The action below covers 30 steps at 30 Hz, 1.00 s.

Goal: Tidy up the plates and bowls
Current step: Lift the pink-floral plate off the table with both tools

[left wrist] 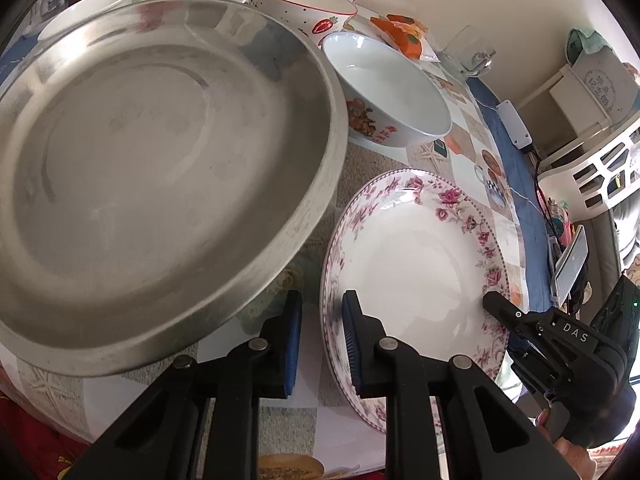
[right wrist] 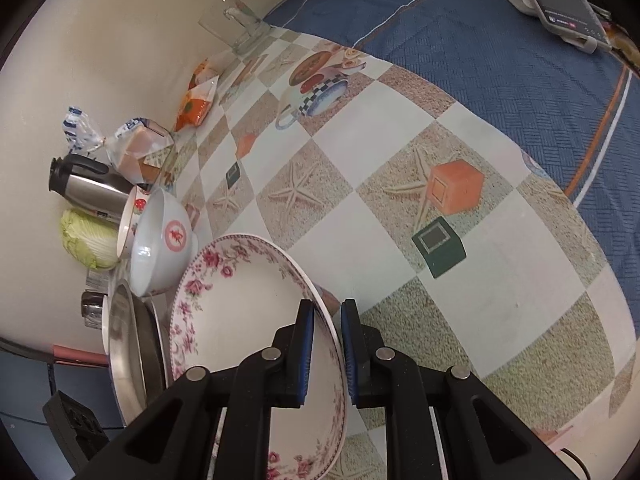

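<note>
Porcelain is what we risk: right gripper [right wrist: 323, 354] pinches the floral plate [left wrist: 416, 276] rim, left gripper [left wrist: 320, 344] jaws close around its opposite rim beside the steel pan [left wrist: 160, 160]; uneven lifting could chip it against that pan or the tabletop [right wrist: 460, 280].

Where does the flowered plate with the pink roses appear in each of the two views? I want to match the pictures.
Left wrist view: the flowered plate lies at lower right, right of the steel pan, its left rim between the left gripper pads.
Right wrist view: the plate is at lower centre, tilted, its rim clamped in the right gripper.
Shared landmark: the white bowl just beyond the plate.
</note>
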Tool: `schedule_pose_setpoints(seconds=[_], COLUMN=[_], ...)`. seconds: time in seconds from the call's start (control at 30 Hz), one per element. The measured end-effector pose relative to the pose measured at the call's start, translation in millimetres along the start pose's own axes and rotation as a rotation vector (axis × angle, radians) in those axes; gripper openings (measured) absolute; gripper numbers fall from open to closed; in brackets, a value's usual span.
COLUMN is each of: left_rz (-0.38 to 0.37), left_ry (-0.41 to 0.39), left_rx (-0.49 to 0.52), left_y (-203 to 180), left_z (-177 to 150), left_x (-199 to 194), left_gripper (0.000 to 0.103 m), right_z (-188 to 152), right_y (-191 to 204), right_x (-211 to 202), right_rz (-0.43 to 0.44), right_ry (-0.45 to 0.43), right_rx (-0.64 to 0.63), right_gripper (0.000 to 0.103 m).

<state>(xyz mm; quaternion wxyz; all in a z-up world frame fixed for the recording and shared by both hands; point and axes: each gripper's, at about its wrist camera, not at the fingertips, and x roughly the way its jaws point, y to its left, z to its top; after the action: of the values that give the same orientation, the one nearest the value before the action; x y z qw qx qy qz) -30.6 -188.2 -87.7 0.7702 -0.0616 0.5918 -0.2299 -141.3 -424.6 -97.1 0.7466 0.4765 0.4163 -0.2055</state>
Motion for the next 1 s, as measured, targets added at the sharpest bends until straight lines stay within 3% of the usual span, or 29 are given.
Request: schedule_pose_setpoints(seconds=[0.27,0.63,1.0], left_rz=[0.009,0.028,0.013], left_ry=[-0.027,-0.050,-0.074], left_rx=[0.042,0.123,0.185], left_y=[-7,-17,-26], left_z=[2,4,4], left_x=[5,9,4], left_gripper=[0.021,0.019,0.018], right_z=[1,-1,-2], right_y=[1,16,18], right_x=[1,1,-10], right_rz=[0.004,-0.079,-0.122], right_ry=[-0.013,-0.040,-0.075], right_rx=[-0.015,-0.132,-0.152], right_gripper=[0.016,0.017,0.016])
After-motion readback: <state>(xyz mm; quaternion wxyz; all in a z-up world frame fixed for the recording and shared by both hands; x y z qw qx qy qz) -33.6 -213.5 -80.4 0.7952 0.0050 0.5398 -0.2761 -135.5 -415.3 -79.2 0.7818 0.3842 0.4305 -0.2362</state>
